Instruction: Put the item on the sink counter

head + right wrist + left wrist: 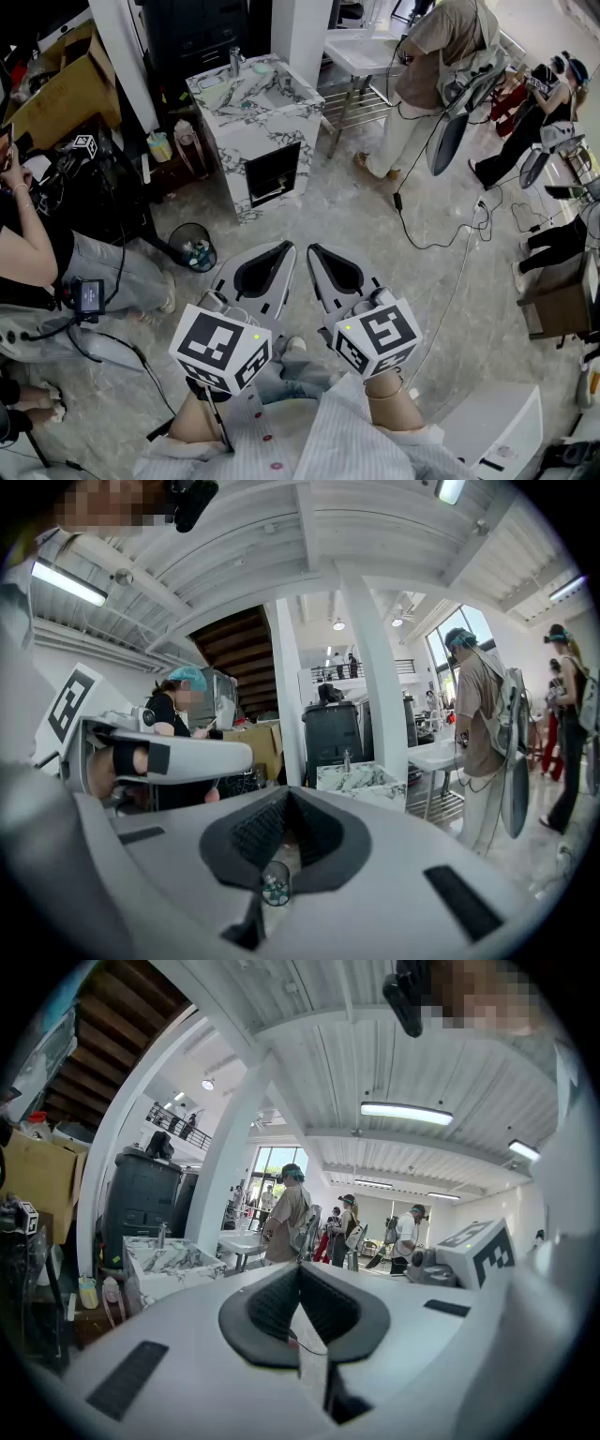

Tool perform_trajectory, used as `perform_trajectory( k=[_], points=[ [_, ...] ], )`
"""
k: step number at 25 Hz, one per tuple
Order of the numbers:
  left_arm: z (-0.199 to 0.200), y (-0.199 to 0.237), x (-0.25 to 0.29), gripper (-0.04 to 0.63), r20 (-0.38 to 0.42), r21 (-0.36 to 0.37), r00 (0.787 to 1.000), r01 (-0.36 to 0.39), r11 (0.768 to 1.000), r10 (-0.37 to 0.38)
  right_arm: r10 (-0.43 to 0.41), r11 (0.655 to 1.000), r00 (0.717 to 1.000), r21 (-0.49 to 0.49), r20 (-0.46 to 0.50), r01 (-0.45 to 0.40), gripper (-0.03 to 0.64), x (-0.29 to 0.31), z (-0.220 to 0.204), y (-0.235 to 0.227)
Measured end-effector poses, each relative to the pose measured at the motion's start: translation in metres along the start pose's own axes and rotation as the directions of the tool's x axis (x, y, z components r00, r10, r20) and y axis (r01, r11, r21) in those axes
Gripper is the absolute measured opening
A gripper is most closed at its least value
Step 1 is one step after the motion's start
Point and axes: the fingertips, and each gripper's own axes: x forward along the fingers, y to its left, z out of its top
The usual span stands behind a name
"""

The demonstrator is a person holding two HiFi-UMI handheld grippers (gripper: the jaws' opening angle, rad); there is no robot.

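striped sleeves and the two marker cubes fill the bottom of the head view. beyond them the left gripper (286,247) and the right gripper (313,249) sit side by side over bare floor. both tongs are pressed together with nothing pinched; each gripper view shows only floor past the tips.

no item is in hand, and i cannot tell which thing is meant. candidates are the bottles (161,146) just beside the sink counter (230,164) and the contents of the small black bin (174,236) near its foot. by my judgement the task is at its start: reach, spread a pair of tongs, take the item, then lift it to the marble top.

open floor leads straight to the counter. a seated person (37,248) crowds the left, a standing person (427,75) and a trailing cable (441,239) crowd the right, so the middle lane is safest.
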Motion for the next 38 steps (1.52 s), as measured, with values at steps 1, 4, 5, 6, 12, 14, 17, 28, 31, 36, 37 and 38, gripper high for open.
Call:
perform_trajectory(
  k=[1,4,5,6,12,14,17,28,31,36,37,38],
  points=[
    [0.000,0.000,0.002,0.015,-0.001,0.002,1.000,-0.001,1.000,0.001,0.002,1.000,1.000,-0.003,0.000,-0.002,0.009,0.001,0.000,-0.001],
    [0.001,0.000,0.007,0.015,-0.003,0.007,1.000,0.000,1.000,0.000,0.001,1.000,1.000,-0.009,-0.001,-0.001,0.009,0.003,0.001,-0.005],
    [0.001,0.001,0.009,0.015,-0.004,0.007,1.000,0.001,1.000,-0.001,0.000,1.000,1.000,-0.009,-0.001,0.000,0.009,0.004,0.001,-0.007],
    [0.000,0.001,0.010,0.015,-0.004,0.005,1.000,0.001,1.000,-0.001,0.000,1.000,1.000,-0.009,0.000,0.000,0.009,0.005,0.002,-0.008],
    [-0.002,0.009,0.012,0.015,-0.004,-0.013,1.000,-0.020,1.000,0.020,0.017,1.000,1.000,0.000,0.009,-0.017,0.009,0.011,0.003,-0.011],
    [-0.002,0.010,0.015,0.015,-0.001,-0.020,1.000,-0.025,0.999,0.025,0.027,1.000,1.000,0.007,0.009,-0.027,0.009,0.012,0.004,-0.014],
    [-0.002,0.010,0.021,0.015,0.006,-0.019,0.999,-0.035,0.999,0.035,0.037,0.999,0.999,0.003,0.011,-0.037,0.009,0.012,0.004,-0.018],
    [-0.007,0.006,0.042,0.015,0.002,-0.025,0.997,-0.078,0.997,0.078,0.068,0.998,0.998,0.003,0.001,-0.068,0.009,0.011,-0.003,-0.043],
    [-0.002,0.020,0.053,0.015,0.007,-0.019,0.995,-0.097,0.995,0.097,0.069,0.998,0.998,0.003,-0.002,-0.069,0.009,0.023,-0.002,-0.055],
    [0.002,0.057,0.080,0.015,0.004,-0.027,0.993,-0.114,0.993,0.114,0.077,0.997,0.997,0.005,-0.010,-0.077,0.009,0.063,0.003,-0.076],
    [0.004,0.065,0.088,0.015,0.002,-0.029,0.994,-0.112,0.993,0.112,0.077,0.997,0.997,0.006,-0.013,-0.077,0.009,0.073,0.004,-0.081],
    [0.007,0.074,0.097,0.015,0.002,-0.030,0.994,-0.109,0.994,0.109,0.076,0.997,0.997,0.005,-0.015,-0.076,0.009,0.084,0.005,-0.087]
  ],
)
